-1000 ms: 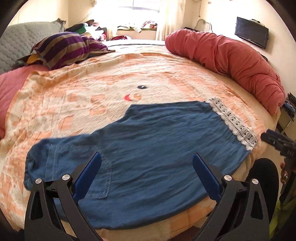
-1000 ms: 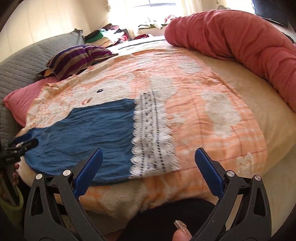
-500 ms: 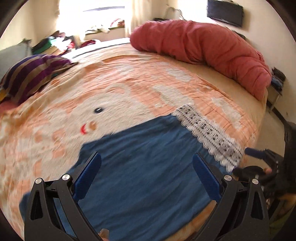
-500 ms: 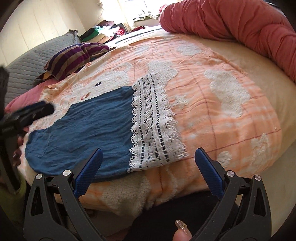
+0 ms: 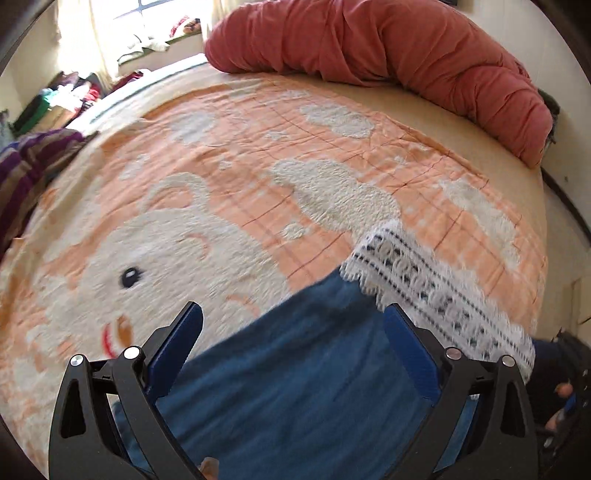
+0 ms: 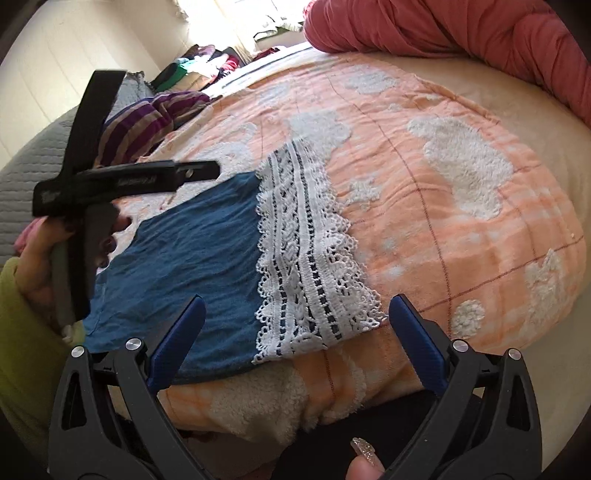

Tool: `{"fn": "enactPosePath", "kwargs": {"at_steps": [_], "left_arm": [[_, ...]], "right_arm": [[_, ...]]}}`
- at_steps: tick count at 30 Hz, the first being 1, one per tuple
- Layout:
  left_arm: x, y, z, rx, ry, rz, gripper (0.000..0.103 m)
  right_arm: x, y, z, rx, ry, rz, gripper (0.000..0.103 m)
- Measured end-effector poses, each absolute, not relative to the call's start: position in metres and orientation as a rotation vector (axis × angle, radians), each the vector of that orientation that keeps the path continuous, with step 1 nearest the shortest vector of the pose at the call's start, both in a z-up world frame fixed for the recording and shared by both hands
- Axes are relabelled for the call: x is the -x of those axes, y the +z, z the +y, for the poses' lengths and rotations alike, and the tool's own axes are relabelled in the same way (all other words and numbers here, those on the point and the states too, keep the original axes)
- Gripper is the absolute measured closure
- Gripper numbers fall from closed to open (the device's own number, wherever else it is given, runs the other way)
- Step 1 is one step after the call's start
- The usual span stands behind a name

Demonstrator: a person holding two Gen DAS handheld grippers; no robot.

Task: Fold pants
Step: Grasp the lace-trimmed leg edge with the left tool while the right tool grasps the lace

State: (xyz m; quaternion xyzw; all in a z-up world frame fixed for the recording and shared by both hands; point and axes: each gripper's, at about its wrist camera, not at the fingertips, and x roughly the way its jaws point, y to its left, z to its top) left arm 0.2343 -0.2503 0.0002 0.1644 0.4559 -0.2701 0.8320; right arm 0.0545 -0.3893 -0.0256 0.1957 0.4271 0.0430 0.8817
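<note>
Blue pants [image 6: 192, 266] flat along the near edge of the bed, both tongs gaping wide and empty.

In the right wrist view their long axis runs 9 to 3 o'clock, white lace hem [image 6: 310, 258] at 3. Denim smooth, faintly creased. Orange blanket [image 6: 461, 229] spreads bare toward 12 and 2; the left gripper [image 5: 293, 347] hovers over the cloth, the right gripper [image 6: 297, 325] at the hem.

I see a bed covered by an orange-and-cream fleece blanket [image 5: 332, 147] with a bunny pattern. A rolled red quilt [image 5: 406, 48] lies along its far edge. Bright daylight pours through the curtained window [image 5: 110, 22] beyond, above cream walls [image 6: 55, 55].
</note>
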Motion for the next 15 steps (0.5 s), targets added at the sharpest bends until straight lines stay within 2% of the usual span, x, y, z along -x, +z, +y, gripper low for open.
{"fn": "enactPosePath", "kwargs": {"at_steps": [3, 4, 6, 7, 8, 10, 11, 12, 15], "left_arm": [[-0.246, -0.010, -0.259, -0.332, -0.628, 0.991, 0.010], [-0.250, -0.015, -0.263, -0.333, -0.657, 1.006, 0.018], [-0.257, -0.026, -0.270, -0.329, -0.717, 1.043, 0.019], [-0.259, -0.030, -0.271, -0.326, -0.728, 1.050, 0.020], [-0.262, -0.034, -0.273, -0.317, -0.748, 1.061, 0.020], [-0.267, -0.043, -0.276, -0.281, -0.796, 1.084, 0.022], [-0.268, -0.046, -0.276, -0.260, -0.821, 1.093, 0.036], [-0.268, -0.049, -0.277, -0.230, -0.850, 1.111, 0.039], [-0.267, -0.054, -0.279, -0.200, -0.884, 1.111, 0.039]], "right_arm": [[-0.056, -0.027, -0.387, -0.400, 0.080, 0.899, 0.009], [-0.056, -0.027, -0.385, -0.382, 0.070, 0.896, 0.009], [-0.057, -0.026, -0.383, -0.371, 0.074, 0.895, 0.012], [-0.058, -0.027, -0.382, -0.368, 0.075, 0.901, 0.022], [-0.058, -0.028, -0.381, -0.366, 0.078, 0.905, 0.026], [-0.058, -0.028, -0.380, -0.366, 0.092, 0.899, 0.047], [-0.059, -0.028, -0.379, -0.369, 0.099, 0.891, 0.052], [-0.058, -0.027, -0.378, -0.378, 0.121, 0.875, 0.053], [-0.063, -0.028, -0.374, -0.379, 0.138, 0.884, 0.053]]}}
